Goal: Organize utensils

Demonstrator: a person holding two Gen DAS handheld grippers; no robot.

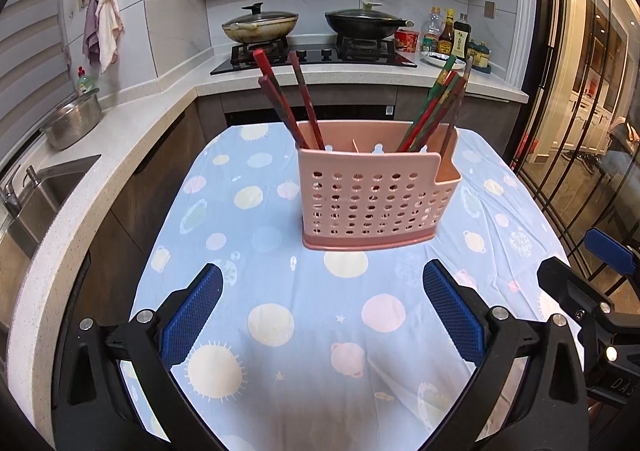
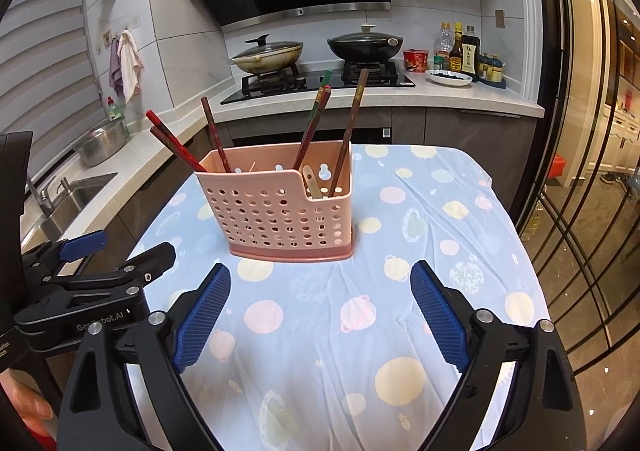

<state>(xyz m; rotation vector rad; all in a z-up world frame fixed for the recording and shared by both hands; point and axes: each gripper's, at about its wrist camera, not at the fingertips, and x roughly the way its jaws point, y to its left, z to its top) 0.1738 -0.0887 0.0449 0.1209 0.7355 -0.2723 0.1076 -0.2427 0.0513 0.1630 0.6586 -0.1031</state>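
Note:
A pink perforated utensil holder (image 1: pixel 372 203) stands on the table with the planet-print cloth (image 1: pixel 304 315); it also shows in the right wrist view (image 2: pixel 280 211). Dark red chopsticks (image 1: pixel 288 103) lean out of its left compartment, and red-green chopsticks (image 1: pixel 436 107) out of its right one. In the right wrist view a pale spoon (image 2: pixel 311 181) lies in the right compartment beside chopsticks (image 2: pixel 348 131). My left gripper (image 1: pixel 322 311) is open and empty, short of the holder. My right gripper (image 2: pixel 320 311) is open and empty, also short of it.
A counter with a sink (image 1: pixel 44 195) and steel colander (image 1: pixel 74 119) runs along the left. A stove with two lidded woks (image 1: pixel 260 25) and sauce bottles (image 1: pixel 452 33) is behind the table. A glass sliding door (image 2: pixel 592 171) is on the right.

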